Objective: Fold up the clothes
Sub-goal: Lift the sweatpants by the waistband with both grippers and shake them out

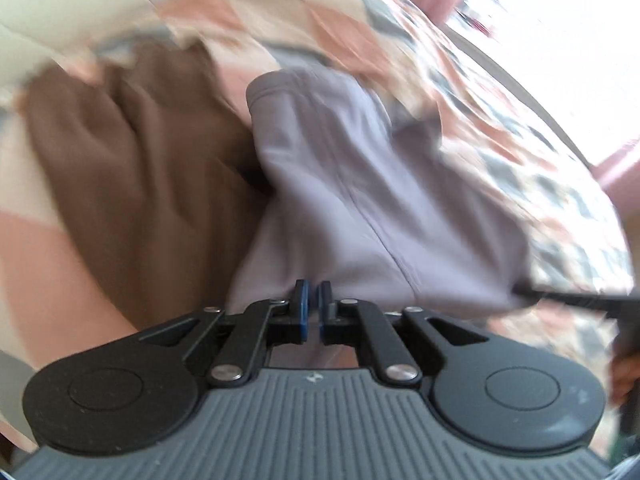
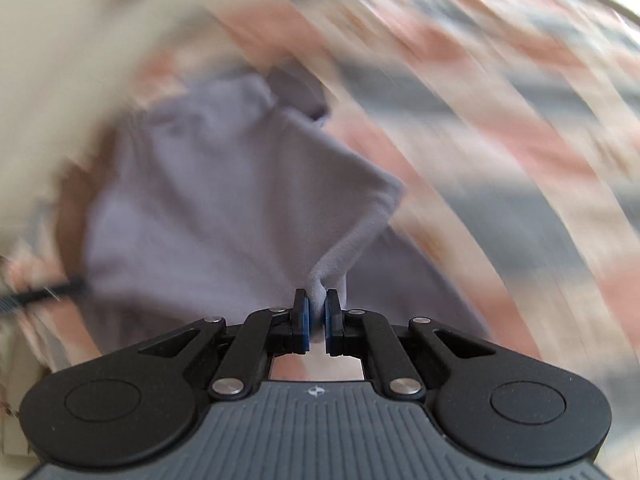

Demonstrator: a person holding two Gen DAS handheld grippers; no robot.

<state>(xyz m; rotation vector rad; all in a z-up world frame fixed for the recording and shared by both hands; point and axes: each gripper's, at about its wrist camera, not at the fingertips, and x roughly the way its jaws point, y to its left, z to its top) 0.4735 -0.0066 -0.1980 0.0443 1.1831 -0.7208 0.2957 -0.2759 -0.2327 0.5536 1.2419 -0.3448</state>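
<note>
1. The lavender-grey garment (image 1: 360,184) is a soft, matte knit with a stitched seam running down its middle and a hemmed tubular opening at its far end; it lies in loose folds straight ahead of the left gripper (image 1: 314,304).
2. It rests on a bedspread (image 1: 460,92) patterned in pink, grey and cream, which fills the background of both views, heavily blurred.
3. A brown garment (image 1: 136,168) lies crumpled just left of the lavender one, touching its edge.
4. The left gripper's blue-padded jaws stand nearly together at the garment's near edge; whether cloth is pinched between them I cannot tell.
5. In the right wrist view, the right gripper (image 2: 316,308) is clamped on a raised ridge of the lavender-grey garment (image 2: 208,200), the fabric pulled up into a taut peak between the pads.
6. A thin black bar (image 1: 576,300) pokes in at the right of the left gripper.
</note>
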